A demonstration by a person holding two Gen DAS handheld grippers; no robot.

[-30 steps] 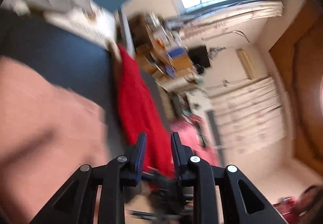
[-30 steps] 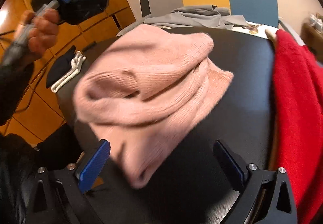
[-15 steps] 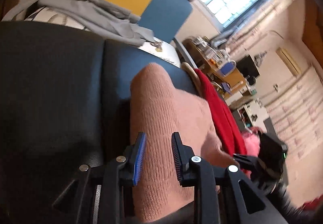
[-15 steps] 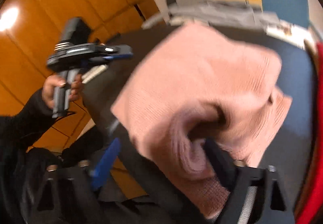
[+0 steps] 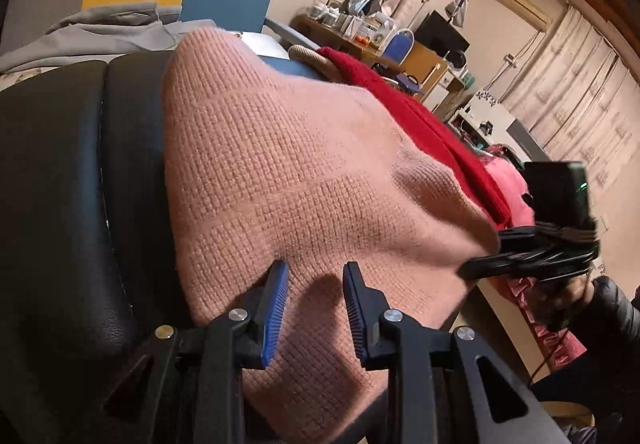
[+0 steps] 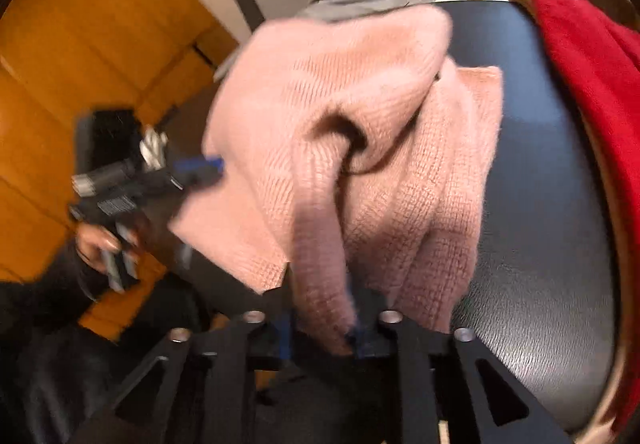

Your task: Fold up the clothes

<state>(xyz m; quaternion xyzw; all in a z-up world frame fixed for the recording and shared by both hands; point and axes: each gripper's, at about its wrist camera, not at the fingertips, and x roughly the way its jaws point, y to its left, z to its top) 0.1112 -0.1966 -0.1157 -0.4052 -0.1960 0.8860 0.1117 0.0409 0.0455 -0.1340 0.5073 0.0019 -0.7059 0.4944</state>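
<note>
Right wrist view: the right gripper is closing its jaws on a fold of the pink knit sweater, which is lying bunched on the black padded table. At nine o'clock, the left gripper is opening, hovering over the sweater's near edge, pinching nothing.

The left claw points steeply down, its blue-padded jaws opening with a clear gap between them; the right claw also tilts down, its jaws closing onto a bunched fold of pink knit; each claw shows in the other's view, at 3 o'clock and 9 o'clock, gripped by a dark-sleeved hand.
</note>
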